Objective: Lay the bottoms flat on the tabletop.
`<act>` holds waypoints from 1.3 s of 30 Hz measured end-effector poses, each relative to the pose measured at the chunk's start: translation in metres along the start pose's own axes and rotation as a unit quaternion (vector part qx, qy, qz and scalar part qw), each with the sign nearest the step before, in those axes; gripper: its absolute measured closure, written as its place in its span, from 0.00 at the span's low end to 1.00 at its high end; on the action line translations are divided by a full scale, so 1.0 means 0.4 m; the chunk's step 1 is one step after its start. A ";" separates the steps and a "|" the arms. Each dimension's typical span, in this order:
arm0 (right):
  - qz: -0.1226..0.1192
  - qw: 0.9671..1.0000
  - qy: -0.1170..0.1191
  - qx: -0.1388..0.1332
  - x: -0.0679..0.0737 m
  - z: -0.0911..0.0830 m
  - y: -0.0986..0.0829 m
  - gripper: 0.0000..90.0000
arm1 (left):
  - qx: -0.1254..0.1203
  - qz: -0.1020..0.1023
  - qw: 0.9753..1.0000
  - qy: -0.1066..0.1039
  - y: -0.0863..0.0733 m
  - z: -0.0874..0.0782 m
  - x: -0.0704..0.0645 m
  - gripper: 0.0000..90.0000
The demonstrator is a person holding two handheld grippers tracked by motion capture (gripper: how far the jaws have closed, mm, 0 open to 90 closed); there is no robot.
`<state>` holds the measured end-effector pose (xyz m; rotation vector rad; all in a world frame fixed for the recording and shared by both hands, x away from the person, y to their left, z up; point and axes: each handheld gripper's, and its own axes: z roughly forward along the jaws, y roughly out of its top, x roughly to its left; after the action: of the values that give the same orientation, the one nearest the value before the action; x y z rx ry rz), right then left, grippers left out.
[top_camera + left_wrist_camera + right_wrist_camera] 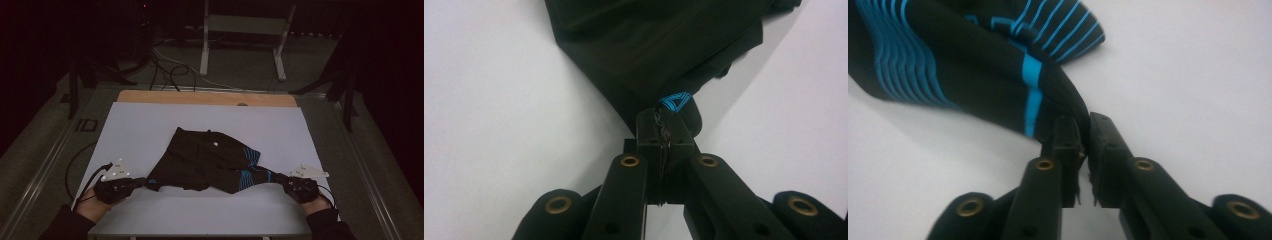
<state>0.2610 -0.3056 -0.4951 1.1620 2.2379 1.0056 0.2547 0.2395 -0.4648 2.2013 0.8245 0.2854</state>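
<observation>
A black garment [205,160] with blue stripes lies stretched across the white table cover [150,125]. My left gripper [141,182] is shut on its left corner, by a small blue triangle mark [675,101]. The black cloth [649,45] fans out beyond the jaws [664,131]. My right gripper [279,178] is shut on the garment's right end, where the blue-striped fabric [973,55] runs into the jaws [1082,134]. A hand holds each gripper near the table's front edge.
A wooden strip [205,97] borders the far edge of the table. Beyond it are cables [165,70] on the floor and a white metal frame [240,30]. Dark stands [345,85] flank the table at both sides.
</observation>
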 end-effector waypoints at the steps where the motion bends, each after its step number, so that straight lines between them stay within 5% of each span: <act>1: 0.005 1.000 -0.005 -0.016 -0.007 -0.010 0.008 0.78 | -0.005 -0.002 1.000 0.001 0.002 0.000 0.002 0.89; 3: 0.009 1.000 -0.001 -0.025 -0.011 -0.017 0.015 0.67 | -0.017 -0.011 1.000 0.003 0.008 -0.002 0.008 0.71; 7: 0.015 0.999 0.011 -0.039 -0.010 -0.020 0.028 0.51 | -0.026 -0.036 0.999 -0.021 0.019 0.007 0.023 0.52; 8: 0.014 0.999 0.015 -0.050 -0.008 -0.019 0.037 0.37 | -0.029 -0.037 0.999 -0.020 0.021 0.010 0.024 0.45; 13: 0.015 0.996 0.046 -0.068 -0.003 -0.017 0.057 0.14 | -0.033 -0.048 0.998 -0.014 0.040 0.031 0.033 0.26; 19: 0.002 0.996 0.042 -0.079 0.006 -0.004 0.092 0.12 | -0.057 -0.049 0.997 -0.025 0.063 0.044 0.046 0.09; 24: -0.012 0.994 0.024 -0.101 0.016 0.009 0.117 0.13 | -0.077 -0.046 0.996 -0.020 0.085 0.053 0.059 0.06; 27: 0.004 0.994 0.067 -0.086 0.007 0.032 0.141 0.16 | -0.081 -0.035 0.996 -0.013 0.099 0.065 0.069 0.06; 30: 0.011 0.994 0.083 -0.066 -0.004 0.056 0.154 0.17 | -0.084 -0.036 0.996 -0.015 0.112 0.084 0.082 0.06; 39: 0.033 0.995 0.080 -0.039 0.006 0.112 0.164 0.10 | -0.052 -0.057 0.997 -0.017 0.134 0.161 0.111 0.06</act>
<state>0.3228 -0.2601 -0.4741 1.1667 2.2710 1.2415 0.3420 0.2038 -0.4728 2.0496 0.8925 0.2300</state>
